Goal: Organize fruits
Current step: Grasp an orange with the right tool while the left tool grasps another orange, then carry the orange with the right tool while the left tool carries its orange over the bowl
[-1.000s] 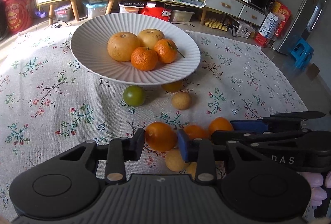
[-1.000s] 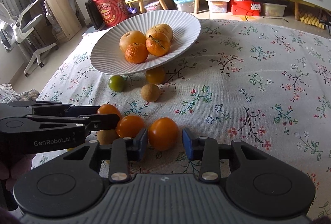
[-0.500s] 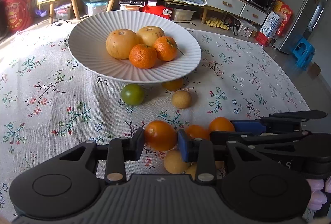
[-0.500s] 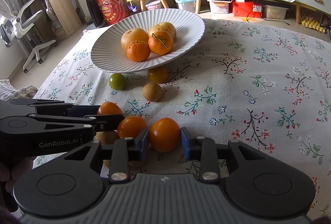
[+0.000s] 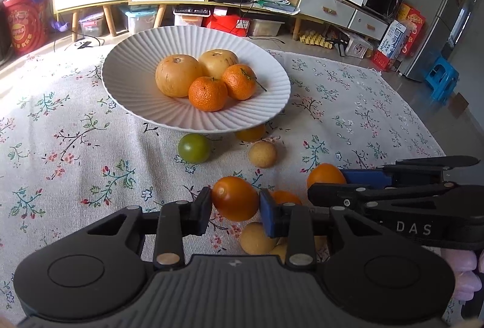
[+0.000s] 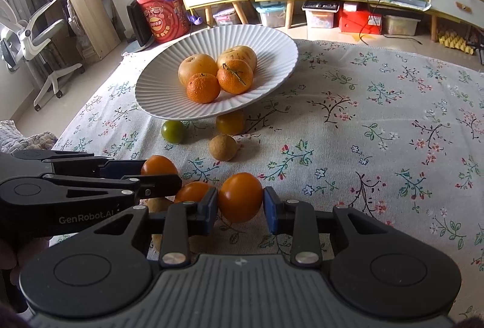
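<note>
A white ribbed plate (image 5: 127,92) (image 6: 272,55) holds two pale pears and two mandarins. My left gripper (image 5: 233,205) is shut on a smooth orange fruit (image 5: 235,198) low over the cloth. My right gripper (image 6: 240,204) is shut on another orange fruit (image 6: 240,197); it shows from the side in the left wrist view (image 5: 325,175). A third orange fruit (image 6: 192,191) lies between them. A green fruit (image 5: 194,148) (image 6: 173,131), a tan round fruit (image 5: 262,154) (image 6: 223,147) and a yellow-orange fruit (image 6: 230,123) lie by the plate.
The table has a floral cloth (image 5: 75,146) (image 6: 393,116). Pale round fruits (image 5: 257,238) lie under my left gripper. Cabinets and storage boxes (image 6: 320,16) stand beyond the far edge. An office chair (image 6: 33,40) stands at the left.
Both grippers have closed in on their orange fruits, and both views have crept slightly toward the plate.
</note>
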